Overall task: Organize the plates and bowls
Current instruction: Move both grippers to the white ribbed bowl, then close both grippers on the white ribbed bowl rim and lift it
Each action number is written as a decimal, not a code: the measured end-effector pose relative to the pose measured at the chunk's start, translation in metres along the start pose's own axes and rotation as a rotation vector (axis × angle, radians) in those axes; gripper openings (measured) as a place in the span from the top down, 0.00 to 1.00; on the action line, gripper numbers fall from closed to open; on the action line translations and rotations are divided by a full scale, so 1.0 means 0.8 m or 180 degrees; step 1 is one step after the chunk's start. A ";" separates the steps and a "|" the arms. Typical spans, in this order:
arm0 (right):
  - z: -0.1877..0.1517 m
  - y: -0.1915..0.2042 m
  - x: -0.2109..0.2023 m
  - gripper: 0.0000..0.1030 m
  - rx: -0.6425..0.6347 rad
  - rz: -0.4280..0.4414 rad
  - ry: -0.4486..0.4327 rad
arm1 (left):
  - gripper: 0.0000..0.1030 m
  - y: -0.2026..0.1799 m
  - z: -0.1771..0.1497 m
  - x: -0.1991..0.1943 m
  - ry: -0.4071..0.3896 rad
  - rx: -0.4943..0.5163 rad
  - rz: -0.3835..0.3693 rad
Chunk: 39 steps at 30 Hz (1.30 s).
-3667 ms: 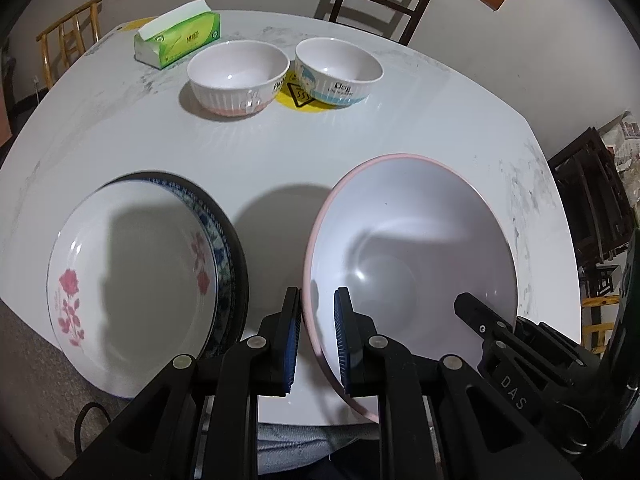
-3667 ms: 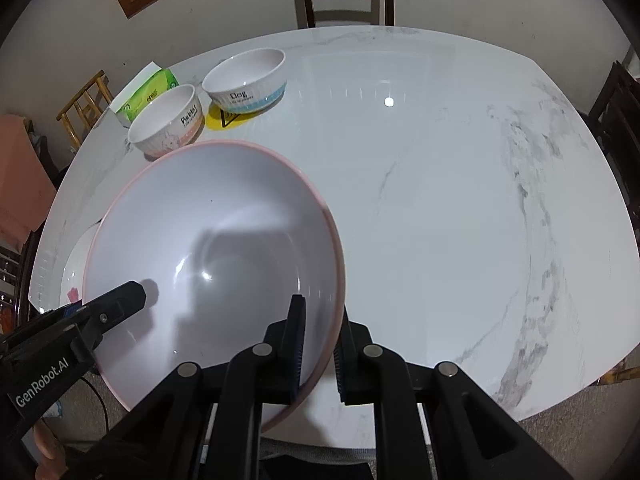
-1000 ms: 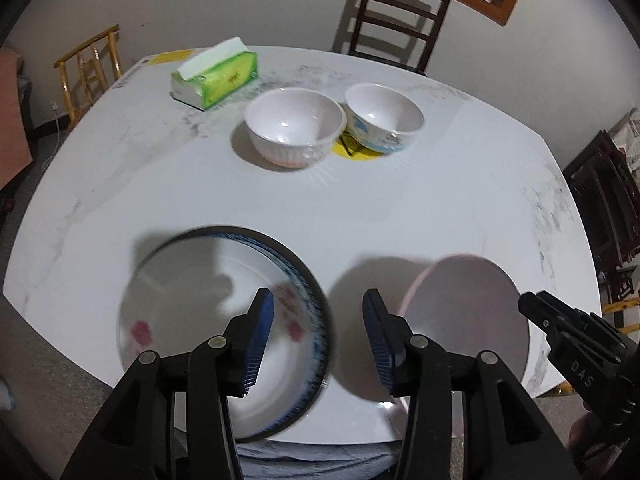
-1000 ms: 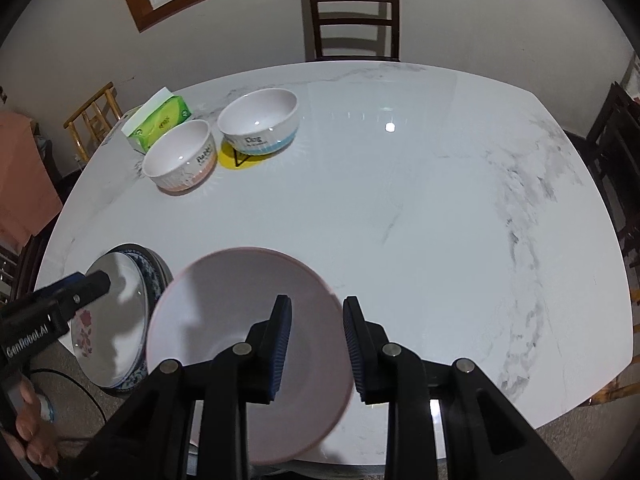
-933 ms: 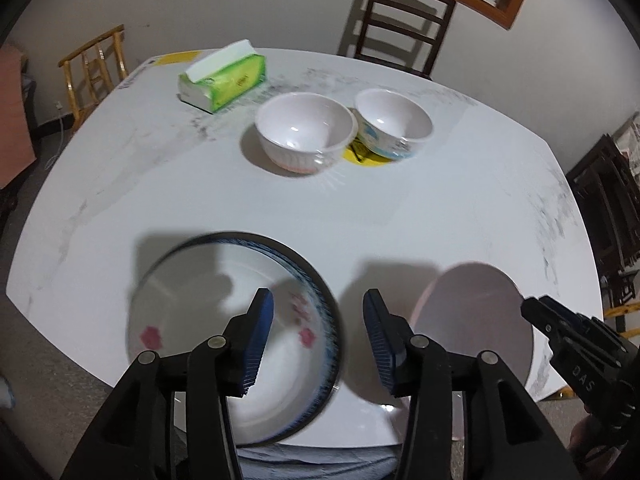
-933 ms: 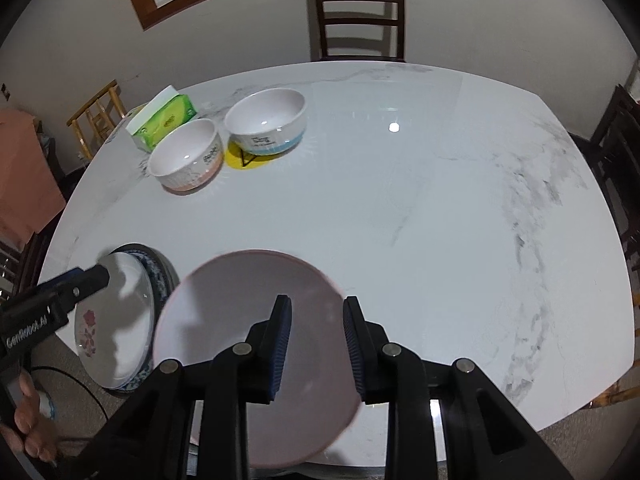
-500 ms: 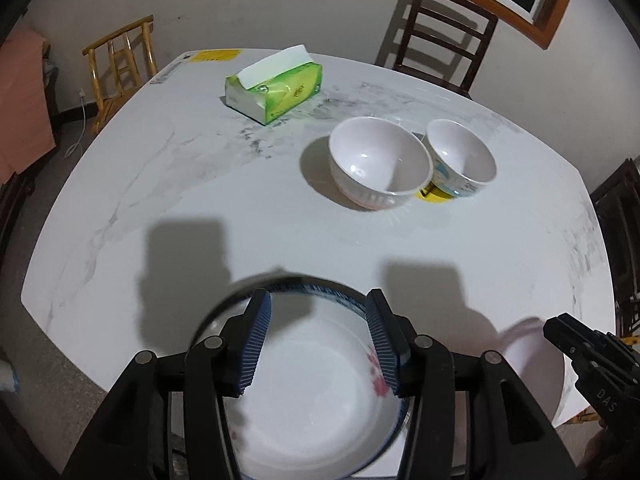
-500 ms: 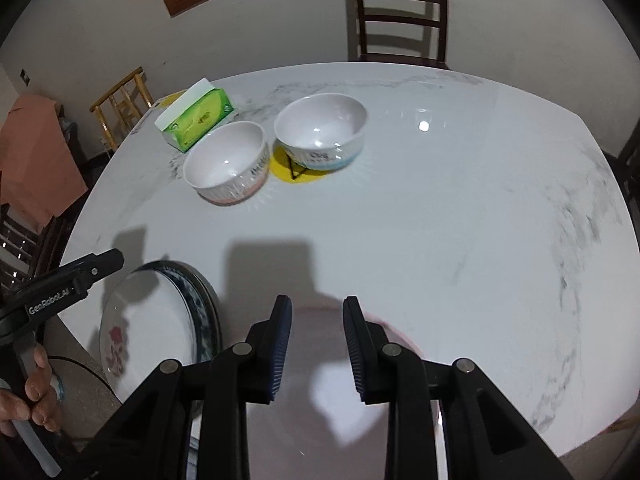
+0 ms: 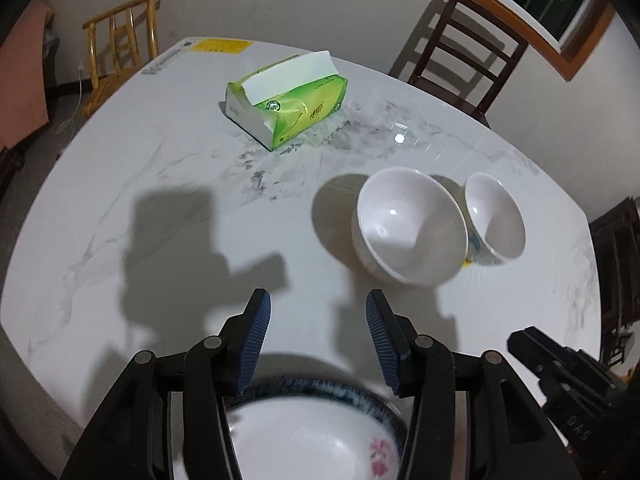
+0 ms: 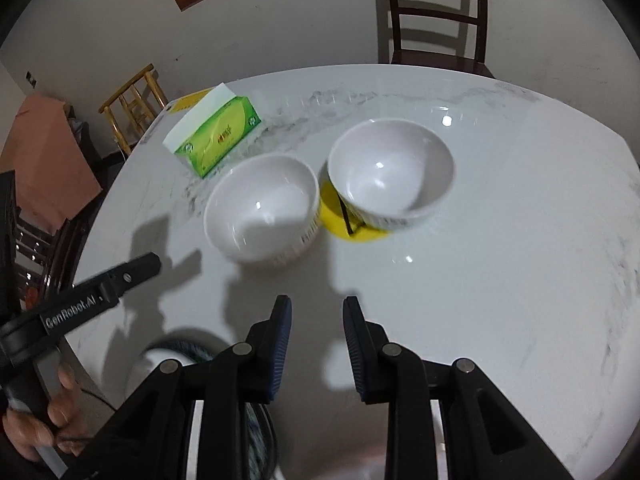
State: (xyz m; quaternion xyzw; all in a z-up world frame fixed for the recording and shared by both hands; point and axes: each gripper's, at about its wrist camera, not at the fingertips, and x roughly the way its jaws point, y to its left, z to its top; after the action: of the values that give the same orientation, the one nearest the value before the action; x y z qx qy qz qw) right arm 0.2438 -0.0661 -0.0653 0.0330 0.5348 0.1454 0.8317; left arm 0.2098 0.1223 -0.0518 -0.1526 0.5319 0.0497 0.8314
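Two white bowls stand side by side on the white marble table (image 9: 160, 208): a larger one (image 9: 408, 232) and a smaller one (image 9: 496, 220) on a yellow mat. In the right wrist view they are the left bowl (image 10: 264, 208) and the right bowl (image 10: 390, 172). A white plate with red flowers (image 9: 316, 436) lies on a blue-rimmed plate at the near table edge, under my left gripper (image 9: 316, 340), which is open and empty. My right gripper (image 10: 316, 332) is open and empty, short of the bowls. The pink plate is hidden beneath it.
A green tissue box (image 9: 284, 108) stands at the far left of the table. A yellow mat (image 10: 352, 224) lies under the right bowl. Dark wooden chairs (image 10: 436, 20) and a yellow chair (image 9: 120, 52) stand around the table.
Both grippers let go of the pink plate, opened and rose. They have since moved forward towards the two bowls, and the plates have slid to the bottom of both views.
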 end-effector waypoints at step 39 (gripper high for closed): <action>0.044 0.007 0.095 0.85 0.0249 -0.0034 0.0369 | 0.91 -0.029 0.035 0.087 0.0357 0.0061 -0.0170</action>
State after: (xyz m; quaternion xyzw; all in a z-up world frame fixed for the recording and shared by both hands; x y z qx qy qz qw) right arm 0.3038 -0.0361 -0.1161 0.0541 0.5875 0.1216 0.7982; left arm 0.2700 0.1030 -0.0989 -0.1613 0.5739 0.0138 0.8028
